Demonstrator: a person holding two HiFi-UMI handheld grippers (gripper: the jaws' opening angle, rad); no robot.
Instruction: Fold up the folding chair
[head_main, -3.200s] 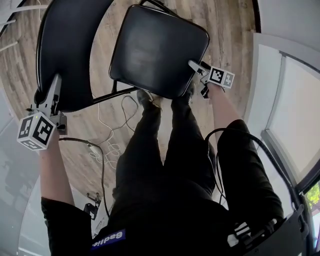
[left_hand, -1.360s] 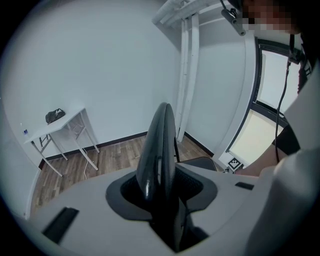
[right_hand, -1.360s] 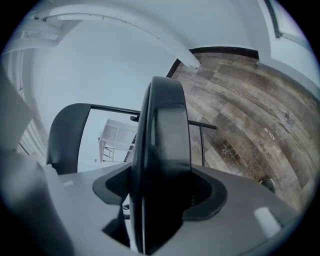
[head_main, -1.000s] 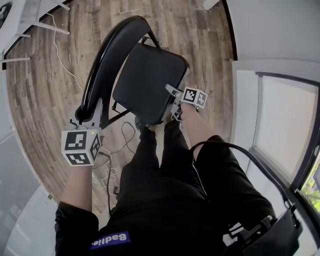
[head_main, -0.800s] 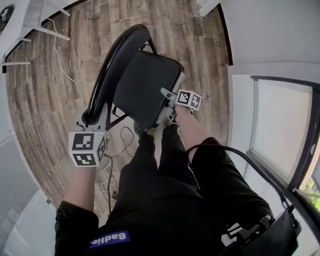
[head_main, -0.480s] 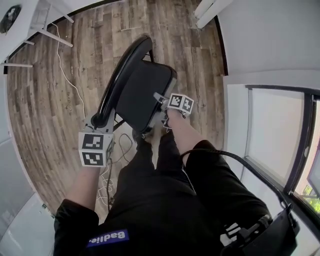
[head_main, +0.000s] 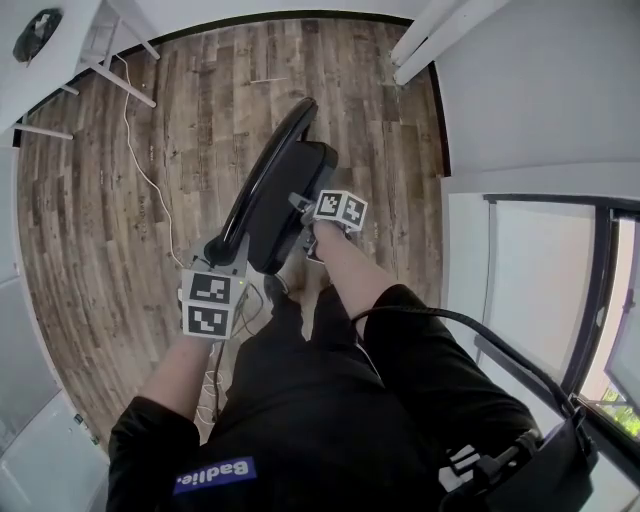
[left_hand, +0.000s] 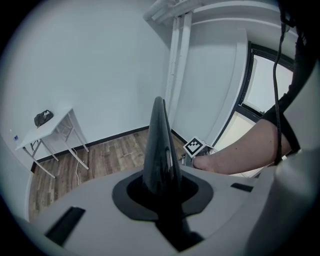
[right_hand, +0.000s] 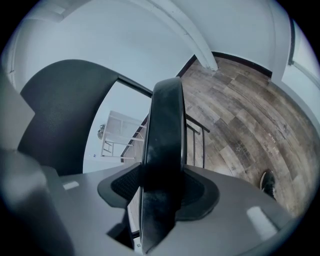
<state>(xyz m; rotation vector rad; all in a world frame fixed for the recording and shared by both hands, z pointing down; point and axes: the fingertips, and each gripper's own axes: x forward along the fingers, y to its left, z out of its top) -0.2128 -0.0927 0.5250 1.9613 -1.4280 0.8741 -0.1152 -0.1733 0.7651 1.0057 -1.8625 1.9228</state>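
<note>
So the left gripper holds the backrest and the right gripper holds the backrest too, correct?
No. The right gripper holds the seat, not the backrest: the right gripper view shows the seat's edge between its closing jaws. The left gripper does hold the backrest, jaws closing.

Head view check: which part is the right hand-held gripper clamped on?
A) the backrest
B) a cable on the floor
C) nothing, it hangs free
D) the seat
D: in the right gripper view the seat edge sits between the closing jaws of the right hand-held gripper. The left hand-held gripper, also closing, has the backrest between its jaws.
</note>
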